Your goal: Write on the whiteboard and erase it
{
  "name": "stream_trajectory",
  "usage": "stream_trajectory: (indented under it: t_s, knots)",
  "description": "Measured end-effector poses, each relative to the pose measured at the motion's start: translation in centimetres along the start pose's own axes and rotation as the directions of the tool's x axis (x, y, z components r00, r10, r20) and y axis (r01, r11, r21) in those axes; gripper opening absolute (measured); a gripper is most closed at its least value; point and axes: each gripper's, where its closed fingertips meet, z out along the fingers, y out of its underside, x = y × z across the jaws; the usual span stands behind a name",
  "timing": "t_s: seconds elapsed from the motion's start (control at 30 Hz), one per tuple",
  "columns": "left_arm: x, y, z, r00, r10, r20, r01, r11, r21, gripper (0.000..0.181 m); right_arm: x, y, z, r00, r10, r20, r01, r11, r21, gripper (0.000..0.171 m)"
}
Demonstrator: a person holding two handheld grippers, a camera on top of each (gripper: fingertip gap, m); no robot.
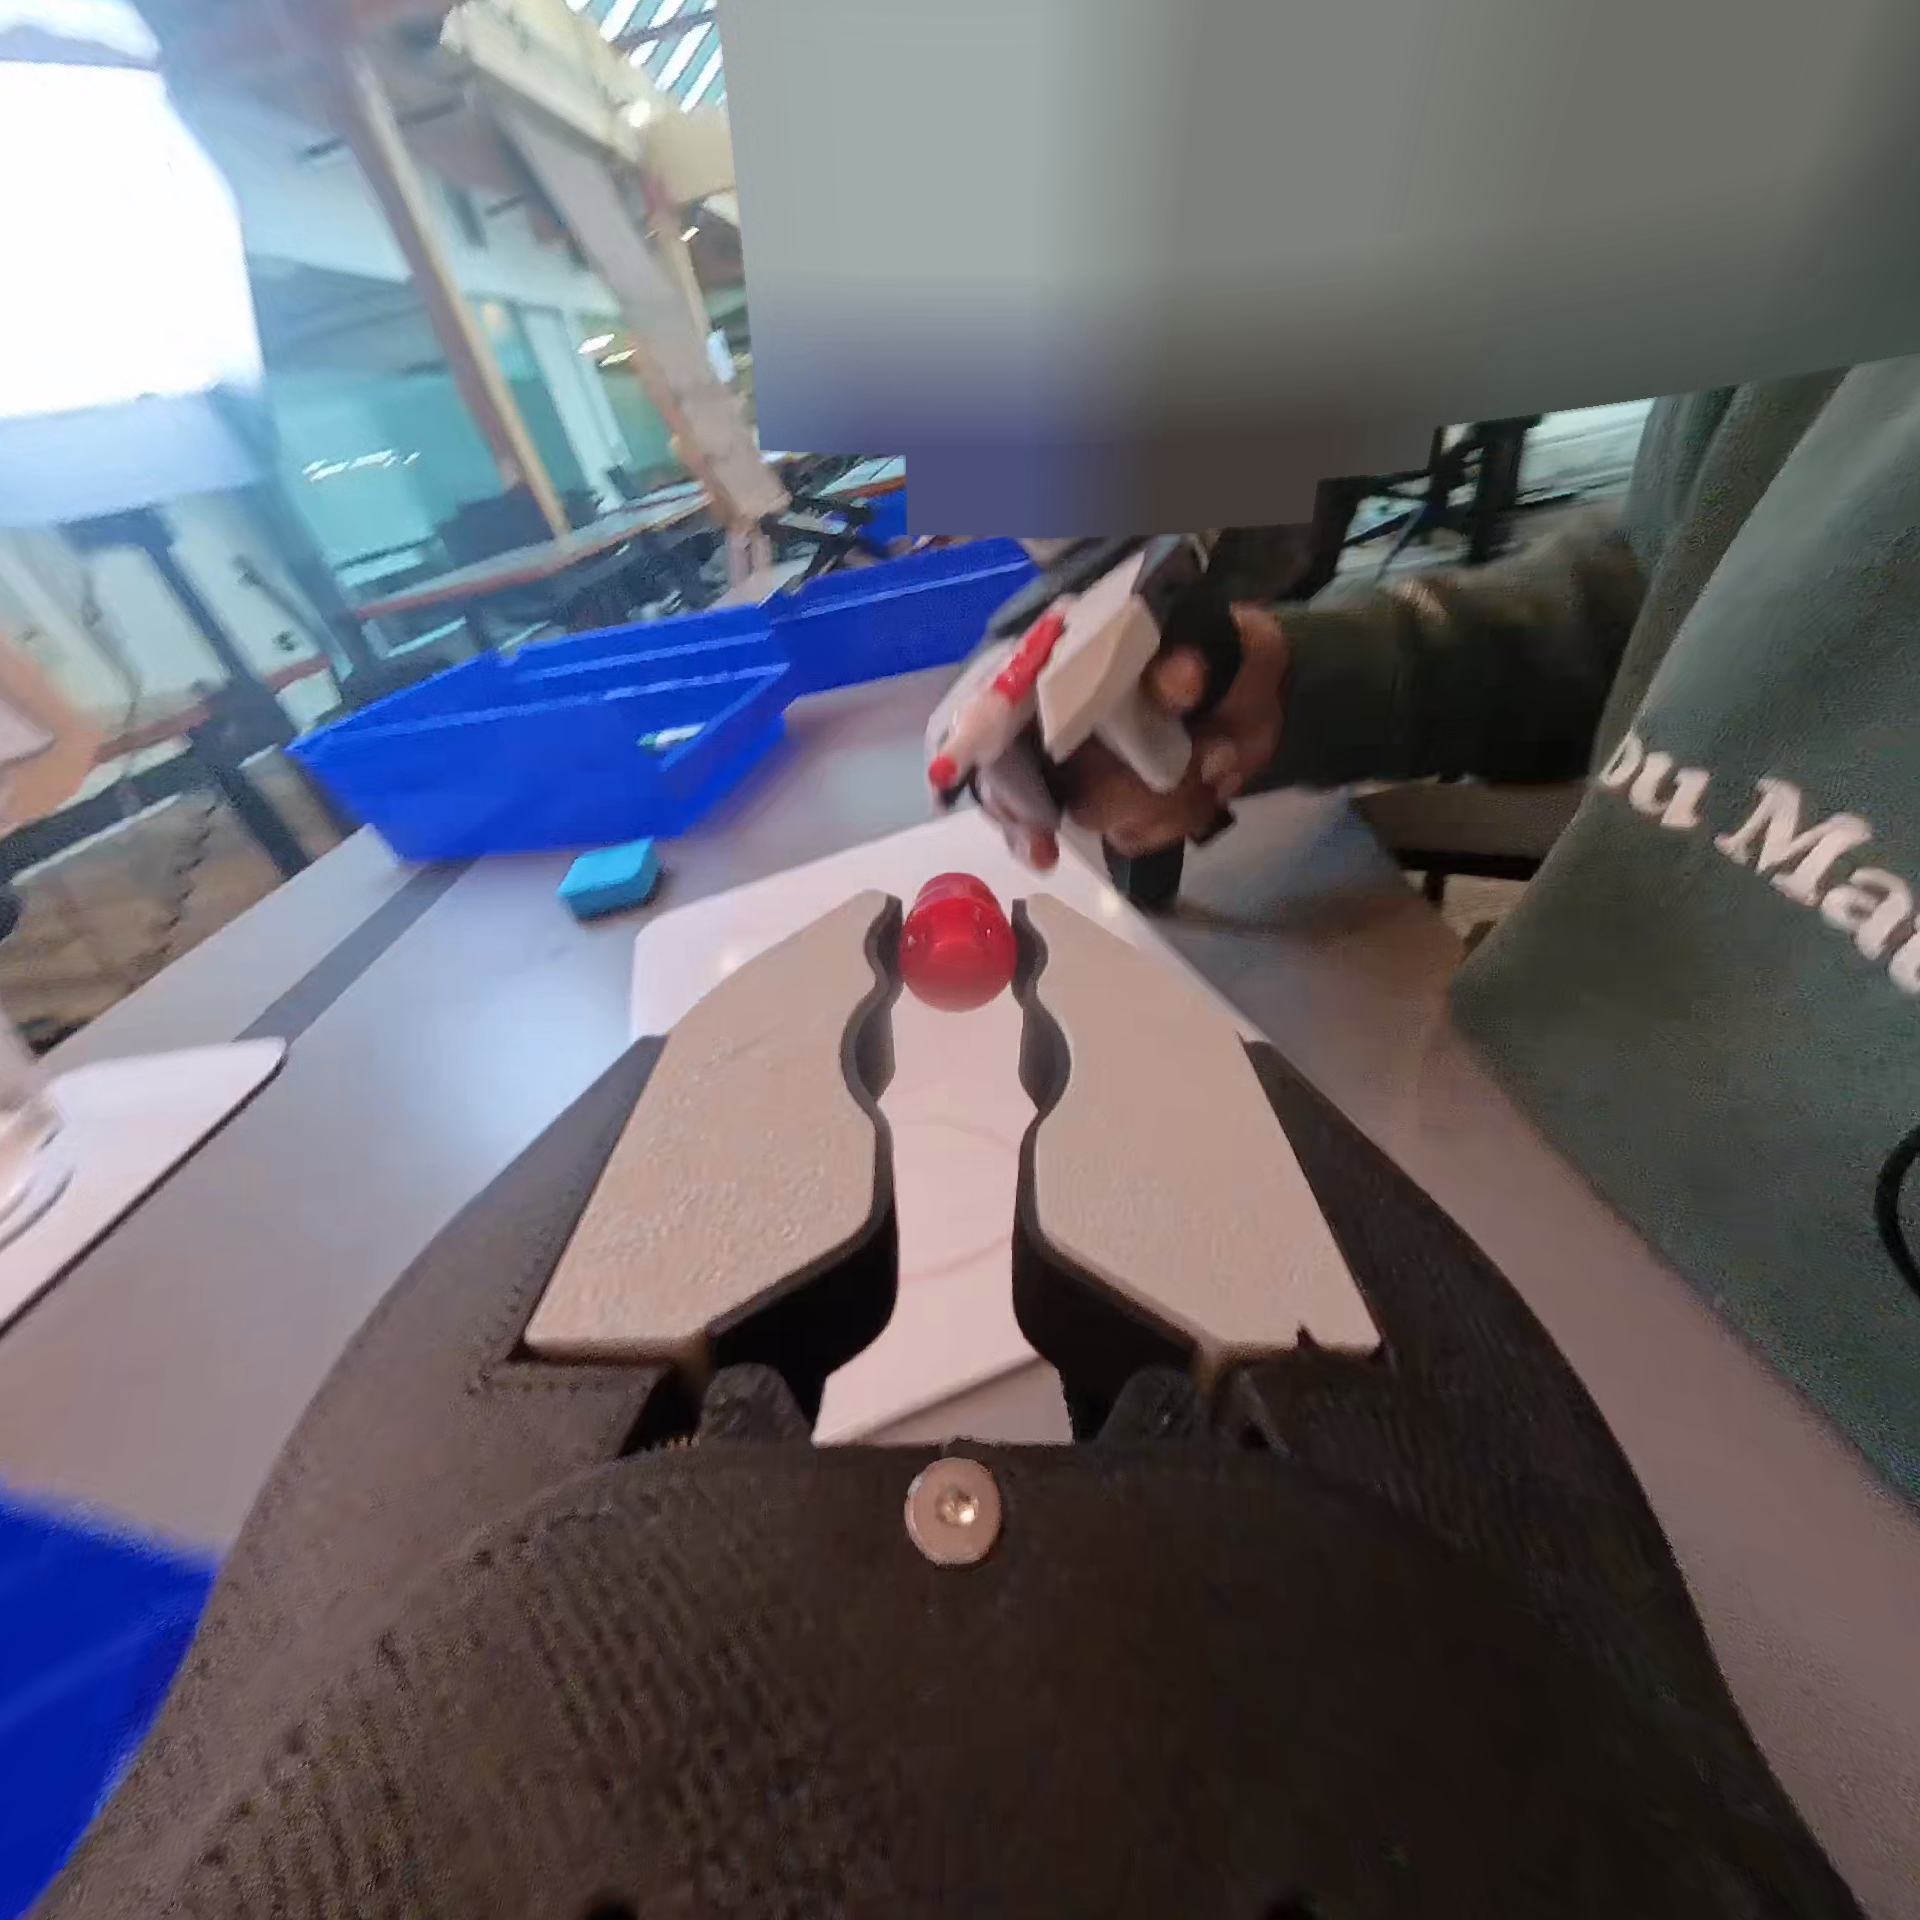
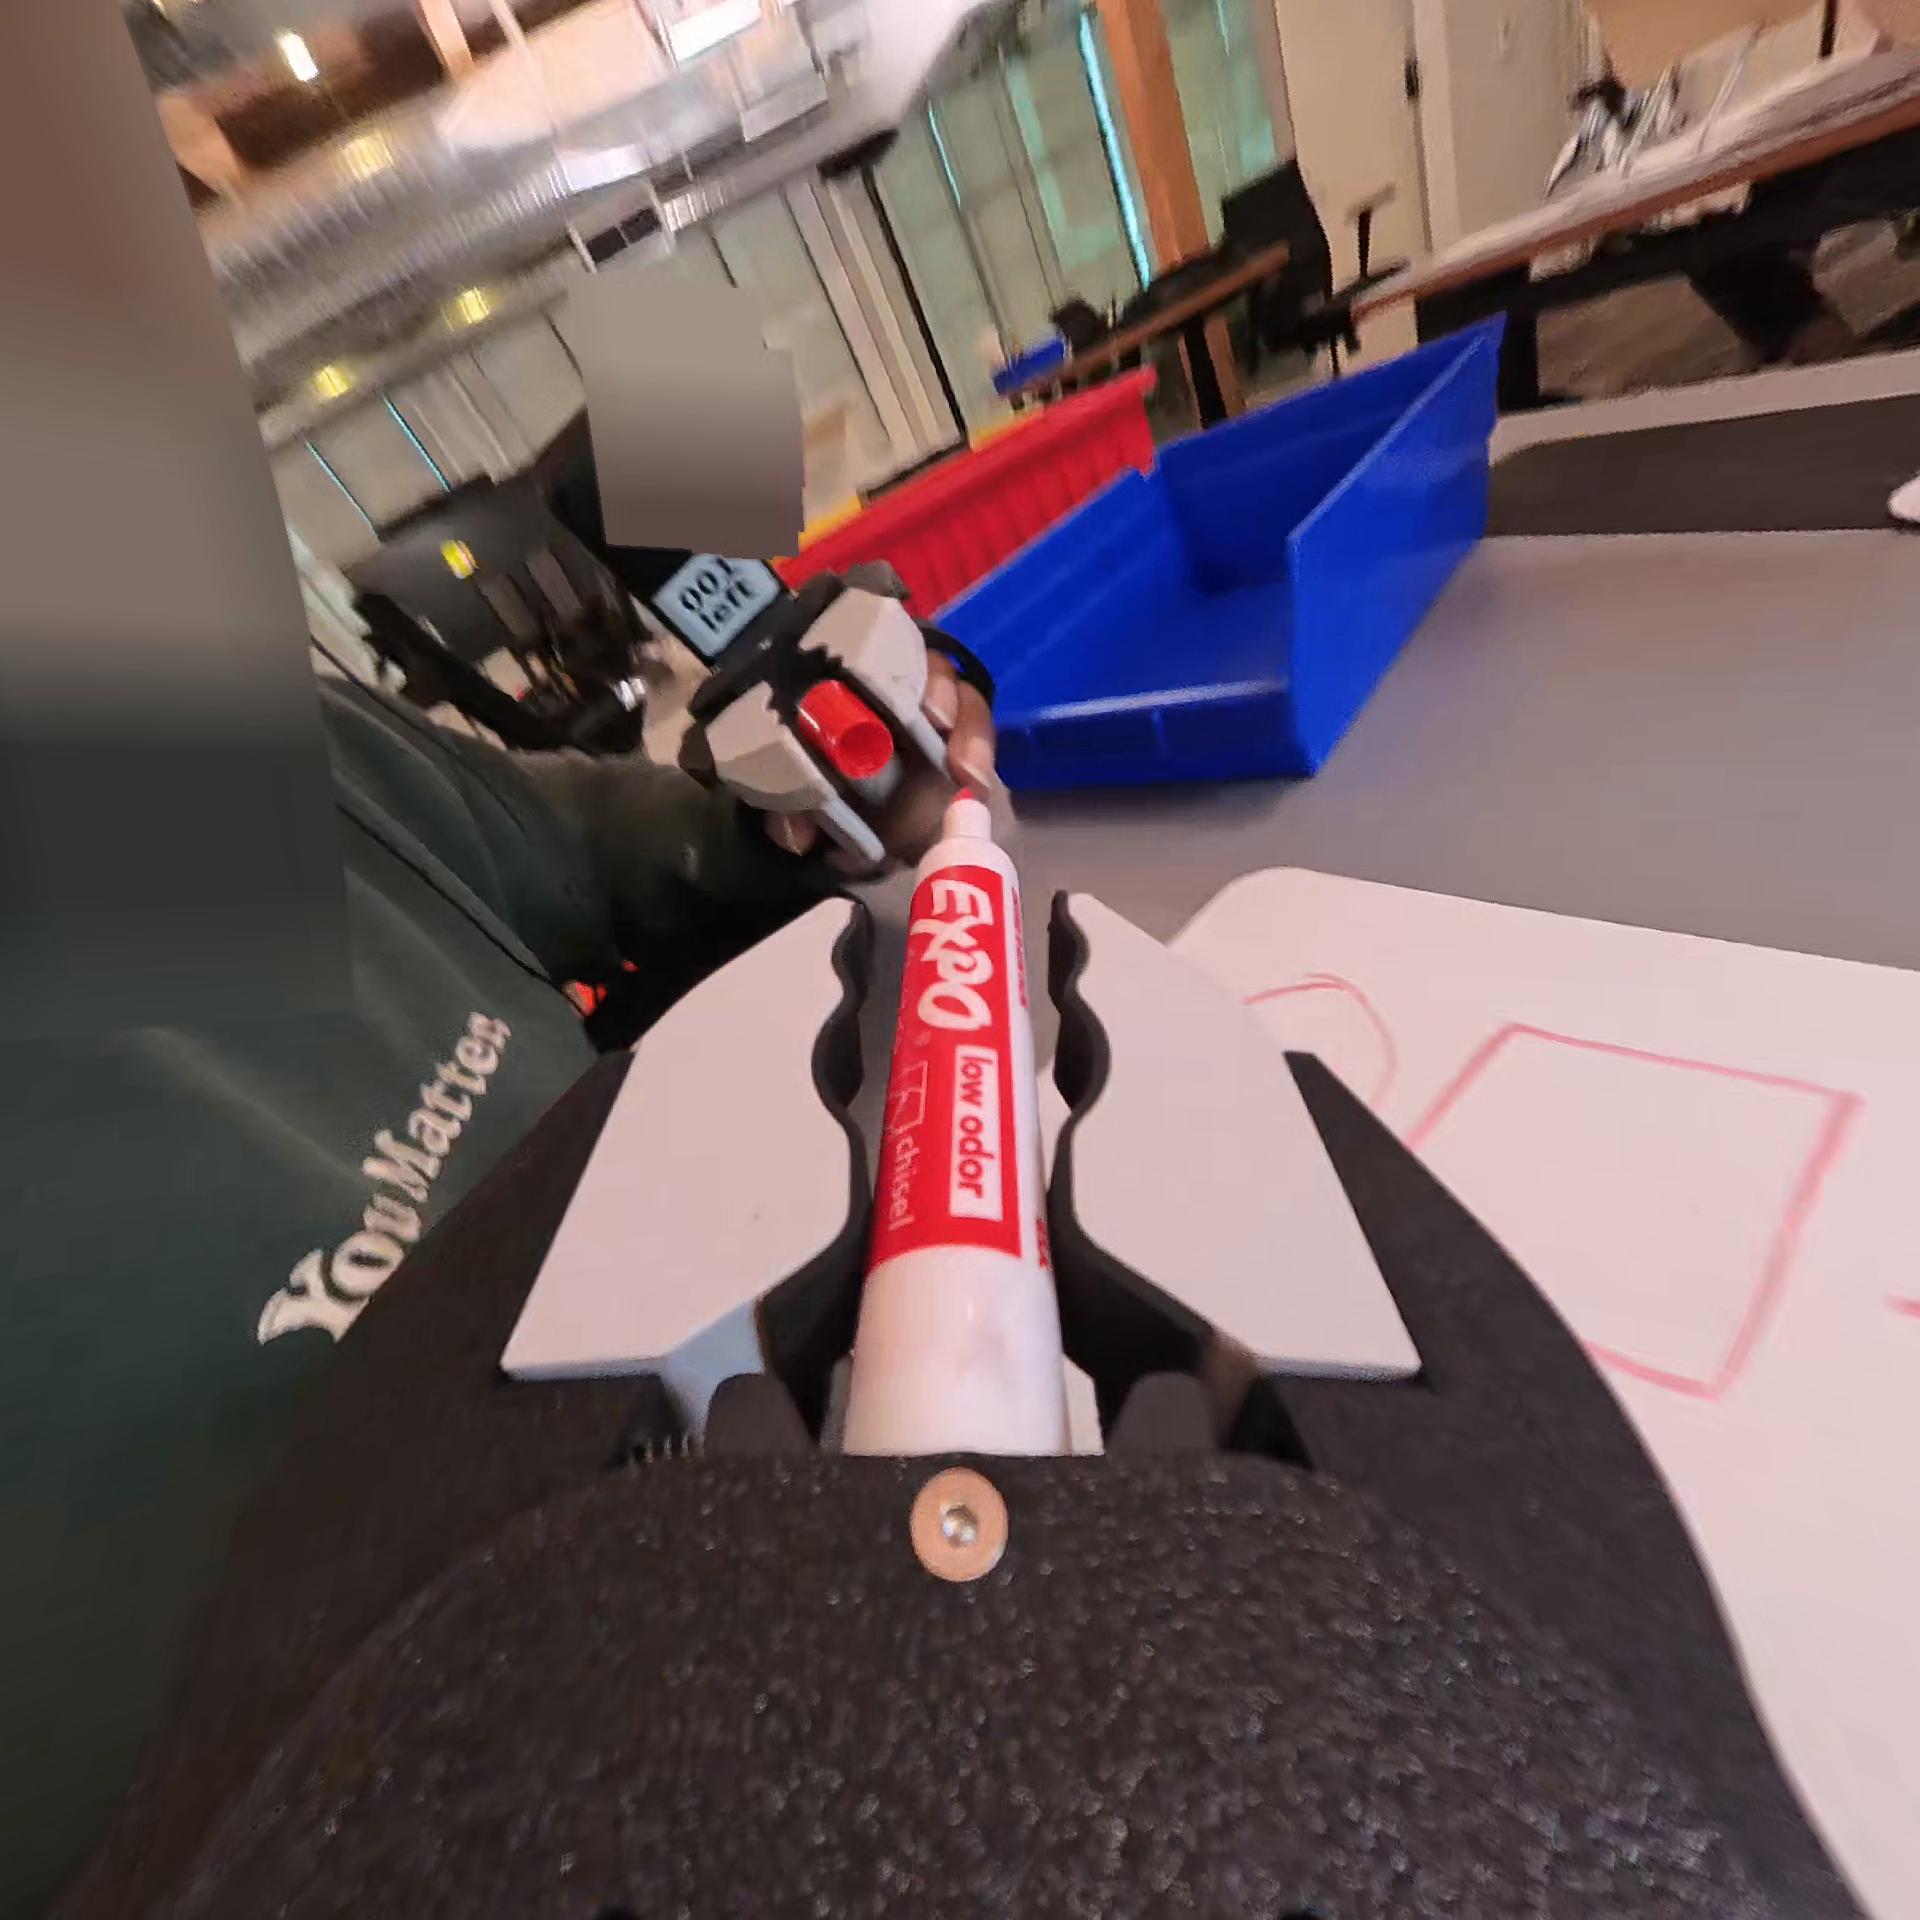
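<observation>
Above the whiteboard [image 2: 1558,1039], the right tool [image 2: 956,935] clamps the uncapped marker [image 2: 961,1195]; the left tool [image 1: 956,935] pinches its red cap [image 1: 956,951].

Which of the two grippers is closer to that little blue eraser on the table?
The left. The left gripper, shut on the red cap, sits just right of the eraser. The right gripper, holding the marker, is farther right, above the whiteboard.
</observation>
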Motion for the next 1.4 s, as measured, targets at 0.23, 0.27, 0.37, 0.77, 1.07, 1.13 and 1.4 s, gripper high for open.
stream_trajectory:
  t_s: [0.23, 0.27, 0.37, 0.77, 1.07, 1.13, 1.4]
  knots:
    - [1.8, -2.2, 5.3, 0.981, 0.088, -0.171, -0.084, 0.996, 0.03, 0.02, -2.2, 0.1, -1.4, 0.998, 0.045, 0.047, -0.052, 0.984, 0.17, 0.034]
    - [2.1, -2.2, 5.9, 0.977, 0.102, -0.185, -0.099, 0.995, 0.028, 0.02, -2.4, 0.0, -1.6, 0.998, 0.042, 0.051, -0.05, 0.983, 0.178, 0.034]
    - [2.8, -2.5, 7.1, 0.968, 0.126, -0.219, -0.123, 0.992, 0.027, 0.02, -2.9, 0.1, -2.3, 0.998, 0.03, 0.058, -0.04, 0.984, 0.173, 0.034]
    - [6.2, -2.2, 9.6, 0.895, -0.005, -0.447, -0.003, 1.0, -0.017, 0.02, -4.9, 0.8, -3.5, 0.92, 0.208, 0.333, -0.298, 0.922, 0.246, 0.033]
    - [6.4, -1.2, 11.1, 0.885, 0.038, -0.464, -0.111, 0.985, -0.13, 0.02, -4.4, 1.3, -4.8, 0.892, 0.276, 0.358, -0.391, 0.868, 0.305, 0.031]
    - [6.4, -1.2, 11.4, 0.879, 0.067, -0.471, -0.148, 0.979, -0.138, 0.02, -4.4, 1.3, -5.0, 0.888, 0.281, 0.363, -0.401, 0.86, 0.316, 0.031]
    - [6.9, 0.3, 12.4, 0.84, 0.225, -0.493, -0.365, 0.907, -0.21, 0.018, -4.2, 1.8, -5.1, 0.895, 0.306, 0.323, -0.404, 0.863, 0.302, 0.031]
